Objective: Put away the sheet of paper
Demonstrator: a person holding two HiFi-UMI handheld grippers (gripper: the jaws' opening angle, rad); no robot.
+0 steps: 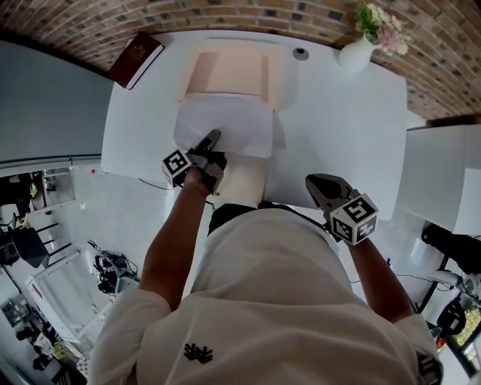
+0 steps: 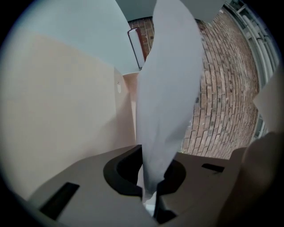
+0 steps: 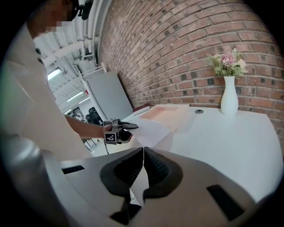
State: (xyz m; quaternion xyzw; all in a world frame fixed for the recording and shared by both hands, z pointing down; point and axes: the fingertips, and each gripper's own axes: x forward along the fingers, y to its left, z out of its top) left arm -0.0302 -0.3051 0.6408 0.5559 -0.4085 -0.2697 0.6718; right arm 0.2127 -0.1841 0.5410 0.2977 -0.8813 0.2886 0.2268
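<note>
The white sheet of paper (image 1: 229,124) lies partly over the near edge of a beige open folder (image 1: 225,71) on the white table (image 1: 346,128). My left gripper (image 1: 211,140) is shut on the sheet's near edge. In the left gripper view the paper (image 2: 166,106) rises from between the closed jaws of that gripper (image 2: 153,179), with the folder (image 2: 57,111) to the left. My right gripper (image 1: 322,184) hovers at the table's near edge, shut and empty. The right gripper view shows its jaws (image 3: 143,155) touching, and beyond them the left gripper (image 3: 118,131), the paper (image 3: 151,128) and the folder (image 3: 166,113).
A red book (image 1: 135,60) lies at the table's far left corner. A white vase with flowers (image 1: 357,51) stands at the far right, with a small round grey fitting (image 1: 301,53) beside the folder. A brick wall (image 1: 248,15) runs behind the table. A white cabinet (image 1: 443,173) stands to the right.
</note>
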